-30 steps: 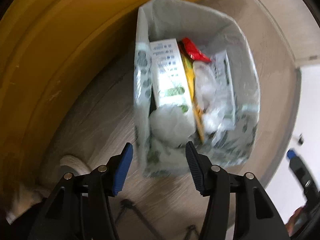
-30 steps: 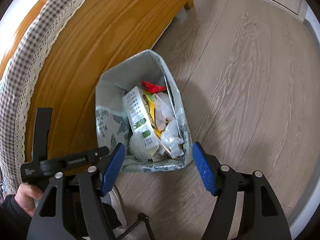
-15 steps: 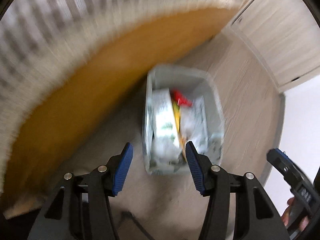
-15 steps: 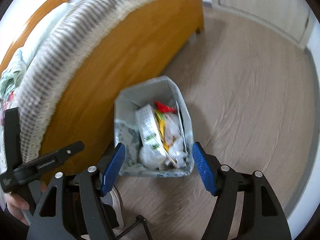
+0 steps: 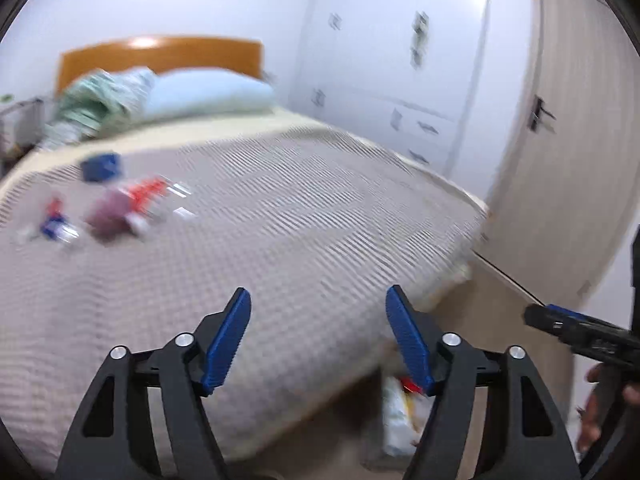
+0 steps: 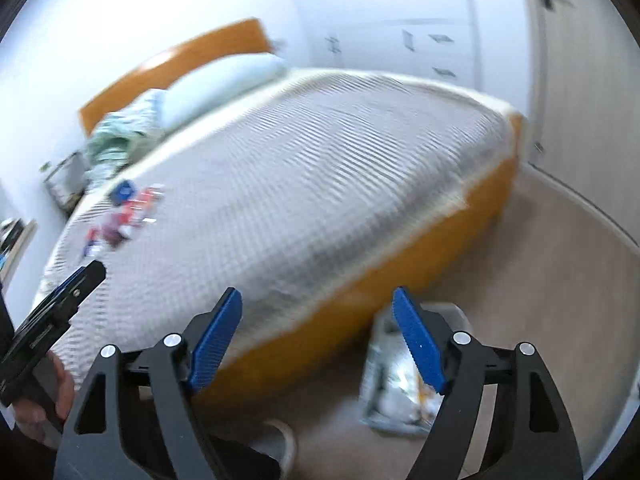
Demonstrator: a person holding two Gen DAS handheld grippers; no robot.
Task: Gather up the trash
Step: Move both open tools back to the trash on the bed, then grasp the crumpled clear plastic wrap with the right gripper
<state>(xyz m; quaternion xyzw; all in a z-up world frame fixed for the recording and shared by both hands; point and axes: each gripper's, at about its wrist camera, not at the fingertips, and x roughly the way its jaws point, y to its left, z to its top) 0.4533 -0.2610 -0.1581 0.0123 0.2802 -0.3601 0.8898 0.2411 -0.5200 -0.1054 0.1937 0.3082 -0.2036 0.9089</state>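
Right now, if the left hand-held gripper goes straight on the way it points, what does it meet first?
Probably the bedspread: the left hand-held gripper is open and empty, aimed over the near part of the bed. The blurred litter lies far off to the left. Depth is unclear.

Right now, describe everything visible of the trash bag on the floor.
The trash bag stands open-topped on the pale wood-look floor, close beside the bed's orange wooden frame; whether they touch is unclear. It looks like thin whitish plastic with a grey-green pattern. Yellow, red and white waste shows inside, blurred. The right gripper's blue finger partly hides it. Neither gripper touches it.
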